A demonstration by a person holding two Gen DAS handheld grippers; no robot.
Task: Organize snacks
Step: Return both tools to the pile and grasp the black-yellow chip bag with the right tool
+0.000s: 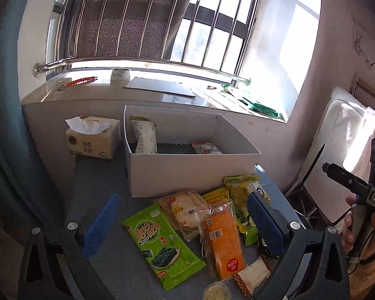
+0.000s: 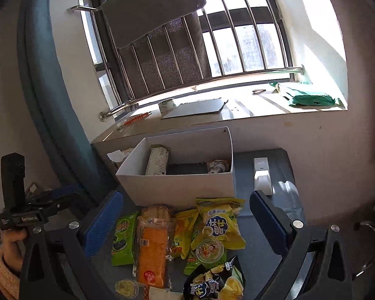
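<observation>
Grey desk [image 2: 282,172] butts against the wall under a barred window. White box [image 1: 187,172] sits at the desk's back, snack packets [image 2: 182,240] piled just before its front wall; bare strip to the pile's left. Left hand-held gripper [image 1: 185,222] and right hand-held gripper [image 2: 186,225] hover above the pile, both spread wide, grasping nothing.

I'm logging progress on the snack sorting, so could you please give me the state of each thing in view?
Box: open, two snacks and a dark item inside.
Seaweed pack: flat on table, outside box.
Orange wafers: on table, sealed.
Yellow bag: on the pile, outside box.
Tissue pack: opened, tissue sticking out.
Left gripper: open, empty.
Right gripper: open, empty.
</observation>
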